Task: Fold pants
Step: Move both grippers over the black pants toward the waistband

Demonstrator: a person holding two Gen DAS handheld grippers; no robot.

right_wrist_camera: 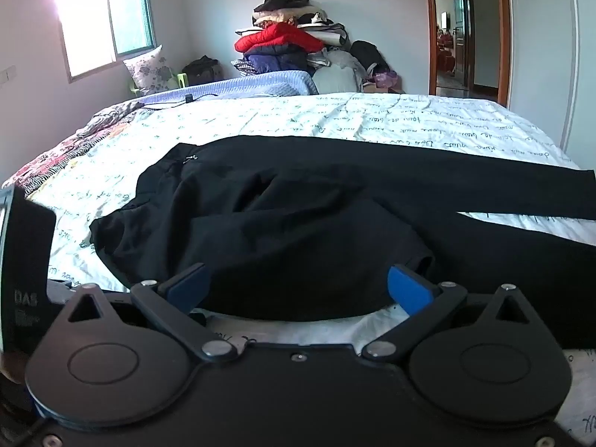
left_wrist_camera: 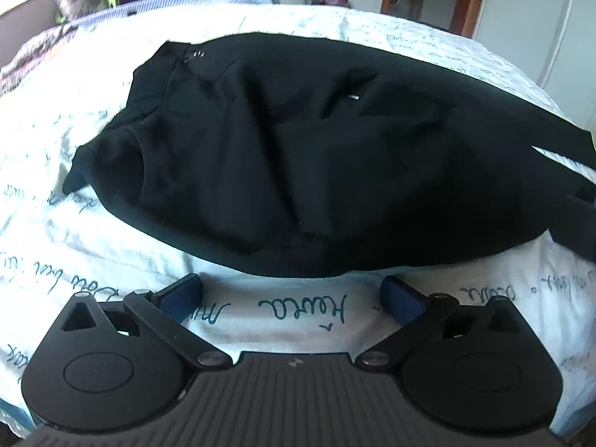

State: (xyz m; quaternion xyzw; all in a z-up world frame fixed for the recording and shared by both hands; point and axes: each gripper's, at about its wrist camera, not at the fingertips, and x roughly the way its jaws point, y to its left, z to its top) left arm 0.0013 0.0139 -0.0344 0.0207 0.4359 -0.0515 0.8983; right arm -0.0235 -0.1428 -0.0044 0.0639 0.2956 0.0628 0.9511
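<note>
Black pants [left_wrist_camera: 298, 141] lie spread on a white bed sheet with handwriting print [left_wrist_camera: 290, 313], waistband at the left, the two legs running off to the right [right_wrist_camera: 484, 186]. My left gripper [left_wrist_camera: 292, 290] hovers just before the near edge of the pants, jaws wide open, with only sheet between its blue pads. In the right wrist view my right gripper [right_wrist_camera: 298, 279] is also wide open, over the near edge of the pants [right_wrist_camera: 298, 223]; its pads are not pressing on the cloth. The left gripper's body [right_wrist_camera: 26, 260] shows at the left edge of that view.
A blue blanket [right_wrist_camera: 260, 83], a floral pillow [right_wrist_camera: 149, 69] and a pile of clothes [right_wrist_camera: 294, 44] lie beyond the bed's far side. A window [right_wrist_camera: 104, 22] is at the back left, a doorway [right_wrist_camera: 462, 29] at the back right. White sheet lies bare beyond the pants.
</note>
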